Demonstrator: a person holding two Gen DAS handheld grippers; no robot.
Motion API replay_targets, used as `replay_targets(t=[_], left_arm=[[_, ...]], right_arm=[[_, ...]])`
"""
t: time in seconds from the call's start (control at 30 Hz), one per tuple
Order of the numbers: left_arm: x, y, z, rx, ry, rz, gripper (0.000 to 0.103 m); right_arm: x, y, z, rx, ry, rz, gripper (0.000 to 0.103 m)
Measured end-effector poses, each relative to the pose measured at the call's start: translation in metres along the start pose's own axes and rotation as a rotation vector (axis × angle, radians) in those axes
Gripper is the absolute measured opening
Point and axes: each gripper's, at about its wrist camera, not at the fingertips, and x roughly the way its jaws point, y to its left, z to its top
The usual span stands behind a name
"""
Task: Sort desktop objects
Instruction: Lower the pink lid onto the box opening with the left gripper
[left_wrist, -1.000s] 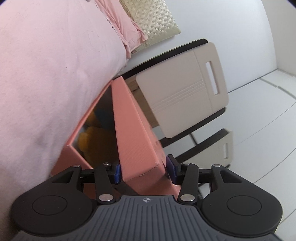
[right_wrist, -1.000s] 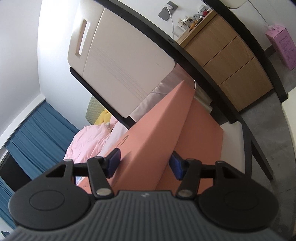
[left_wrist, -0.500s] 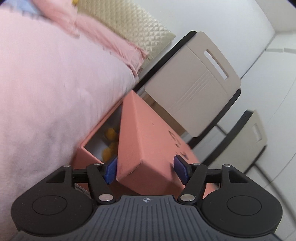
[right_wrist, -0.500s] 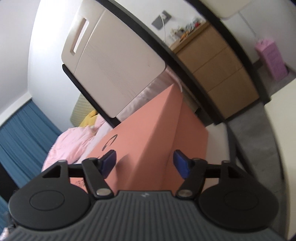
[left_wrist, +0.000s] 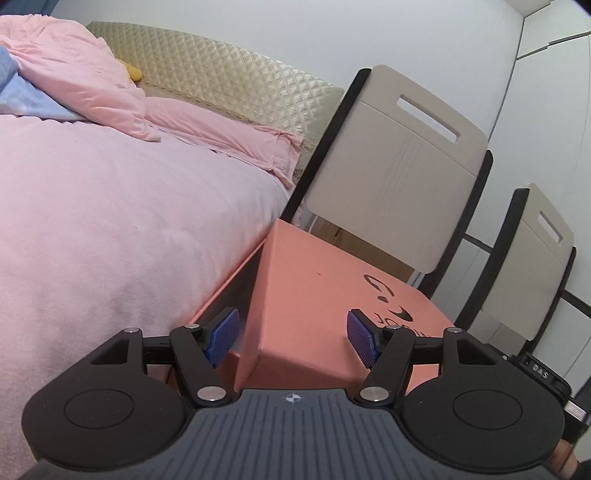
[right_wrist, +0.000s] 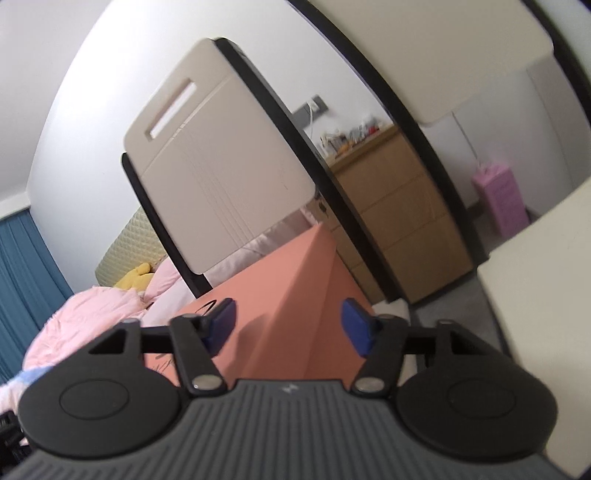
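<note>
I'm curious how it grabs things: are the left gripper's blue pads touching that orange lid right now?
Apart. The left wrist view shows the left gripper straddling the lid, with open space beside each of its pads. Its jaws are closing slightly.

Salmon-orange box lid (left_wrist: 332, 291) (quilted, seemingly beige headboard (left_wrist: 229, 77))
</note>
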Motion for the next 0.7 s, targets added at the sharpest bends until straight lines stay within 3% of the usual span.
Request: replay_targets(t=[0.03, 0.07, 0.2, 0.37, 0.7], left_arm=[[0.0, 0.0, -0.001, 0.002, 0.0, 0.006, 0.066], [0.001, 0.001, -0.001, 0.005, 0.001, 0.012, 0.066], [0.004, 0.0, -0.001, 0.055, -0.034, 0.1, 0.064], [0.012, -0.003, 0.003, 0.12, -0.055, 0.154, 0.061], [0.028, -0.014, 0.0, 0.25, 0.011, 0.212, 0.061]], right_arm=[[-0.002, 0.005, -0.003, -0.02, -0.001, 0.004, 0.038], [-0.004, 0.009, -0.005, -0.036, -0.007, 0.003, 0.037], [0.001, 0.019, -0.02, -0.031, 0.028, -0.015, 0.036], [0.011, 0.023, -0.031, 0.019, 0.055, -0.061, 0.037], [0.022, 0.029, -0.023, 0.019, 0.038, -0.057, 0.041]])
